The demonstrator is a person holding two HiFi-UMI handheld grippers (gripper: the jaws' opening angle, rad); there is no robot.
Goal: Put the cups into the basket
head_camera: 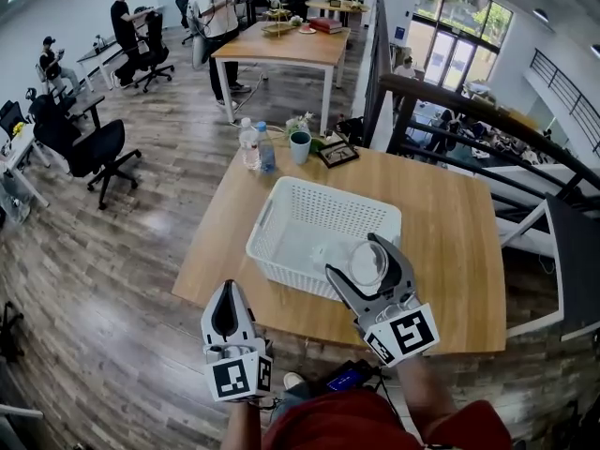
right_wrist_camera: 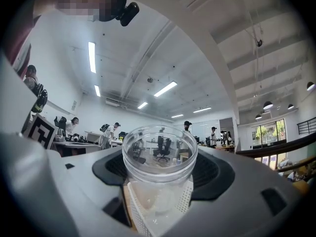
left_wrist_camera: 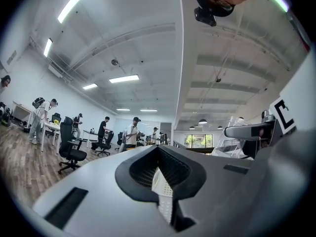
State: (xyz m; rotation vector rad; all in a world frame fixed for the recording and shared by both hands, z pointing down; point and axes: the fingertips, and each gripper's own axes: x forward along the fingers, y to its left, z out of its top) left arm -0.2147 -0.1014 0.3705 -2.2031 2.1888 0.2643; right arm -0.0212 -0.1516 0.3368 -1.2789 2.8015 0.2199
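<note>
A white mesh basket (head_camera: 269,235) stands on the wooden table (head_camera: 450,251), near its front edge. My right gripper (head_camera: 356,257) is shut on a clear plastic cup (head_camera: 367,262) and holds it above the basket's near right corner. In the right gripper view the cup (right_wrist_camera: 159,154) stands upright between the jaws, with the basket's mesh (right_wrist_camera: 140,214) below it. A faint clear shape (head_camera: 326,251) lies inside the basket; I cannot tell what it is. My left gripper (head_camera: 227,291) hangs shut and empty off the table's front edge, left of the basket; a strip of basket mesh (left_wrist_camera: 163,194) shows past its jaws.
At the table's far edge stand two water bottles (head_camera: 249,143), a green mug (head_camera: 300,146), a small plant and a dark framed object (head_camera: 337,154). A dark railing (head_camera: 487,111) runs along the right. Office chairs (head_camera: 94,153) and people stand further off on the wooden floor.
</note>
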